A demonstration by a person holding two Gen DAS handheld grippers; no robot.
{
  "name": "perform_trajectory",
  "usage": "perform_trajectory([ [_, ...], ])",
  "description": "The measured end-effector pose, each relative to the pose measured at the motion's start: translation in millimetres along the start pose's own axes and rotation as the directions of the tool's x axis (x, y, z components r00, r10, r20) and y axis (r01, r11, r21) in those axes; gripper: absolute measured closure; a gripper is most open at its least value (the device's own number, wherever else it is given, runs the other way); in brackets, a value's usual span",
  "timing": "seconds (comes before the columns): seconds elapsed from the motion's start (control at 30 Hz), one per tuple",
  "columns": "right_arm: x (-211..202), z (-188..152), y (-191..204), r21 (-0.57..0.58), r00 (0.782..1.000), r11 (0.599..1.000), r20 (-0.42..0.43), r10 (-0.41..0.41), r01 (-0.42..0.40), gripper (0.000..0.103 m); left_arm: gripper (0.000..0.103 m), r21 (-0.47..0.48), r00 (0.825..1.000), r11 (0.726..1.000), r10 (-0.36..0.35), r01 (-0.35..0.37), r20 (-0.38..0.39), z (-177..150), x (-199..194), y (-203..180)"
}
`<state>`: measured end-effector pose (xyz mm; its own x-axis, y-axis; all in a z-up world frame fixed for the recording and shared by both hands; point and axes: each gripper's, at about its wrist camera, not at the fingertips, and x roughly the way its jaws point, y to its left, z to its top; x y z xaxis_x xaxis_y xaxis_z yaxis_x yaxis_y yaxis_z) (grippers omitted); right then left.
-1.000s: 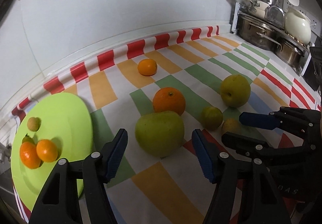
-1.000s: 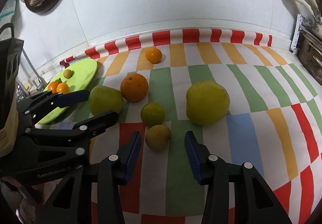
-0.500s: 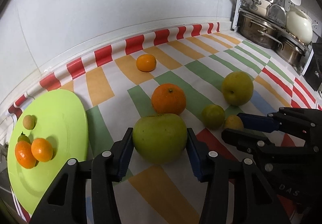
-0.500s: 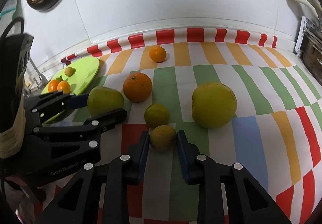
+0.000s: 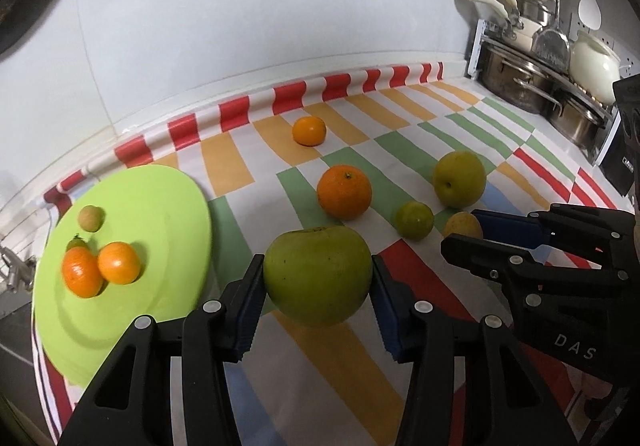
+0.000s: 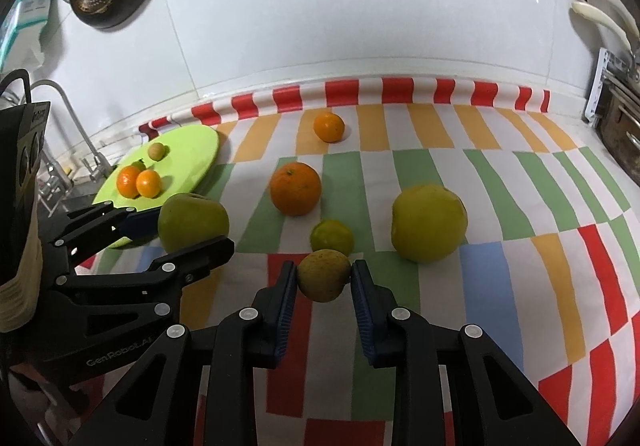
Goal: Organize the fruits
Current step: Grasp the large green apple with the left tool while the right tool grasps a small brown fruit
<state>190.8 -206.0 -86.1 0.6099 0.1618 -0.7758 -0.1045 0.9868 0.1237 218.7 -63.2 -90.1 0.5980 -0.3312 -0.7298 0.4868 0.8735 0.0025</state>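
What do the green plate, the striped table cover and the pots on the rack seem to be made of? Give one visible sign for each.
Green plate: probably plastic; flat uniform lime colour, dull sheen.
Striped table cover: likely cloth or vinyl; it ripples along the wall.
Pots: polished metal, probably steel; mirror-like reflections.

Plate at far left of the cloth, four small fruits on it. Right of plate: apple between left gripper pads. Behind apple an orange, mandarin farther back. Pots far right.
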Motion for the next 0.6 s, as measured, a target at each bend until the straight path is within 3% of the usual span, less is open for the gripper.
perform_trajectory([
  [0.6, -46.5, 2.4, 30.4, -0.062, 0.995, 0.997, 0.076, 0.057, -0.052, 0.074, 0.054, -0.102, 0.994, 0.992, 0.082, -0.075, 0.068, -24.8, -68.8, 8.2],
])
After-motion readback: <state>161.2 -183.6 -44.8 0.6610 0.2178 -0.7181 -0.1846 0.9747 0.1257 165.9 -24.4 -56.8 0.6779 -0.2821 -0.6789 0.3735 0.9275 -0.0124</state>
